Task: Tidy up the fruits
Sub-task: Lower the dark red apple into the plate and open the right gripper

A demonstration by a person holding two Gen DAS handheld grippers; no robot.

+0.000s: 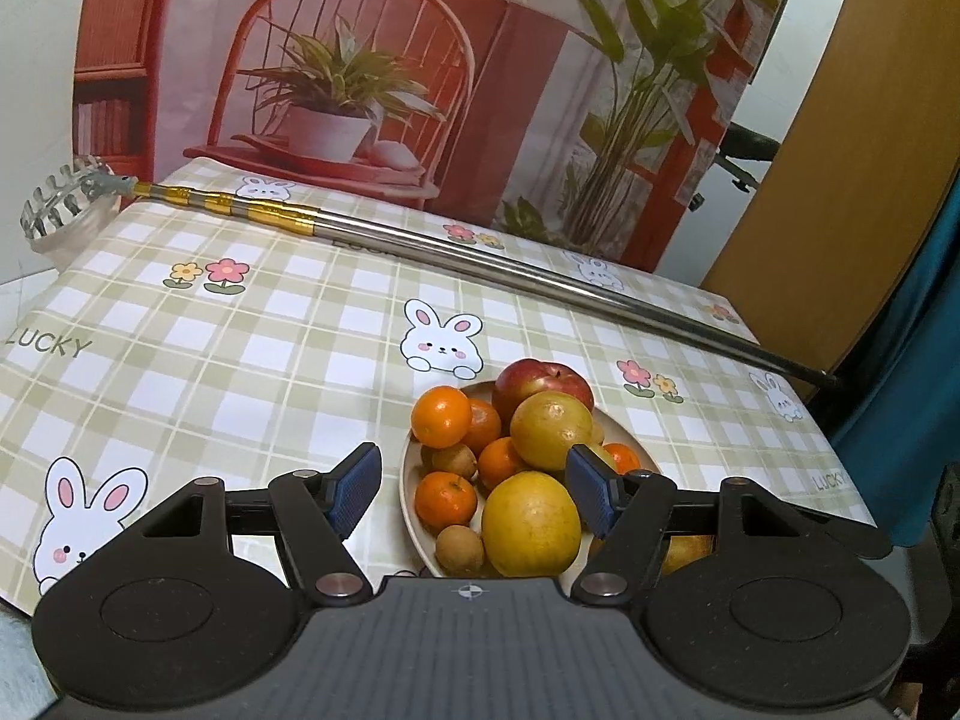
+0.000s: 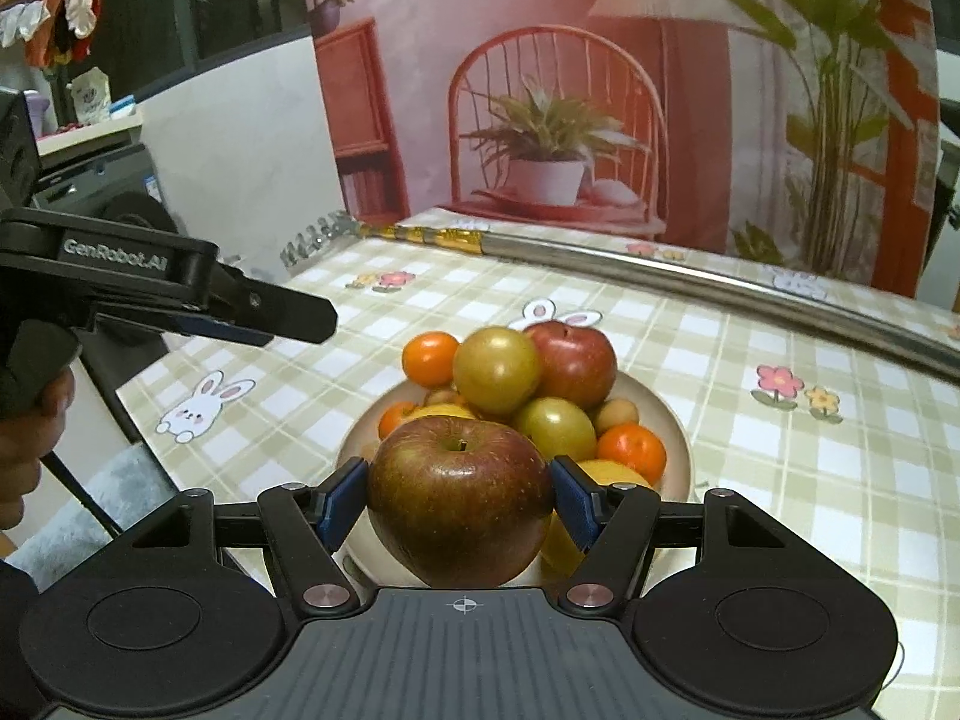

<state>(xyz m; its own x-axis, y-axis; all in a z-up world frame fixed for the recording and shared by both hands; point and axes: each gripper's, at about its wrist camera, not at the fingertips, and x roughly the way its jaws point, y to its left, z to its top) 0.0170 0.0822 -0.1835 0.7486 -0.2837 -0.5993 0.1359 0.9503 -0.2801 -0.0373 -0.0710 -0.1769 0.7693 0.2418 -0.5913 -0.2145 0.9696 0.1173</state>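
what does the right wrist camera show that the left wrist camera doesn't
Only the right wrist view: a big apple clamped in the right tongs, the left tongs from the side, and a hand.
Only the left wrist view: the left tongs open and empty, and brown longans.
Both: the fruit plate, the checked tablecloth and the metal pole.

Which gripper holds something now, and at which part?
The right gripper holds a dark red apple by its two sides. The left gripper holds nothing.
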